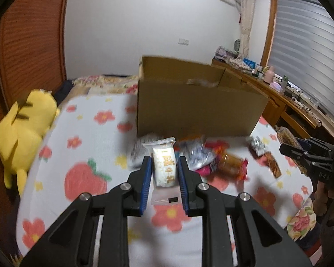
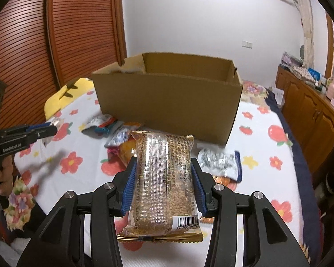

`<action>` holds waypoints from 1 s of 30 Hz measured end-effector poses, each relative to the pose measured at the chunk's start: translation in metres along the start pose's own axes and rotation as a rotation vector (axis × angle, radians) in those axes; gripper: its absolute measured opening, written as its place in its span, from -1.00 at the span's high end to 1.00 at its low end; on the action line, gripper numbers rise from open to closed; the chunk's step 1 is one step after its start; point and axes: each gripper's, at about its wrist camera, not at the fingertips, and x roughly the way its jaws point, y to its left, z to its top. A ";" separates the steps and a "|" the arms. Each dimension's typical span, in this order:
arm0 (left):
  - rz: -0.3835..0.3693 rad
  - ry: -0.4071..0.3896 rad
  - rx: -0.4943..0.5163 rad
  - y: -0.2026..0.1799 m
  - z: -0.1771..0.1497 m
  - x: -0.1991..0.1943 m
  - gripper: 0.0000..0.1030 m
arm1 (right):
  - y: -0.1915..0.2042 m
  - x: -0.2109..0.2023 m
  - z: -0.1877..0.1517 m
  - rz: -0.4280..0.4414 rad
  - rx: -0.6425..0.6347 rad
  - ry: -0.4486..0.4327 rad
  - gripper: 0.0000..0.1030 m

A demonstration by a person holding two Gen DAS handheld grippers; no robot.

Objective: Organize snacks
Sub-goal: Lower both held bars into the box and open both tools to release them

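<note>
Left claw [image 1: 164, 169]: blue pads pinch a small white packet [image 1: 163, 166] by its two long sides. The packet's sealed top edge sticks out past the fingertips; its clear bottom flap hangs back between the fingers. It is lifted clear of the bedspread [image 1: 84, 138].

Right claw [image 2: 163, 185]: pads clamp a long clear pack of brown grain bars [image 2: 162, 178], barcode end toward the wrist, gold-edged far end poking out ahead of the fingertips.

Just ahead of and below both claws: a loose heap of snack packets [image 1: 211, 158], blurred, lying between the claws and the box. A silver-and-blue packet [image 2: 220, 161] lies apart, right of the right claw.

Beyond the heap: an open cardboard box [image 2: 167, 98], near wall facing the claws, top rim free, nothing over the opening.

Open bedspread lies left of the left claw, out to the bed's edge, where a yellow plush toy [image 1: 22, 129] sits. Right of the right claw the bedspread is bare up to its dark border, then a wooden cabinet [image 2: 311, 111].
</note>
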 end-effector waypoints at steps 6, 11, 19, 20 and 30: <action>-0.012 -0.055 0.049 -0.009 0.044 0.005 0.59 | -0.003 -0.002 0.032 -0.024 -0.035 -0.052 0.12; -0.013 -0.089 0.080 -0.012 0.081 0.012 0.59 | -0.004 0.003 0.062 -0.040 -0.065 -0.091 0.12; -0.007 -0.084 0.084 -0.005 0.126 0.035 0.59 | -0.005 0.022 0.093 -0.067 -0.105 -0.101 0.12; -0.011 -0.075 0.085 -0.006 0.129 0.039 0.59 | -0.006 0.027 0.098 -0.075 -0.112 -0.096 0.12; -0.012 -0.003 0.056 -0.002 0.145 0.080 0.59 | -0.034 0.058 0.121 -0.065 -0.028 -0.049 0.12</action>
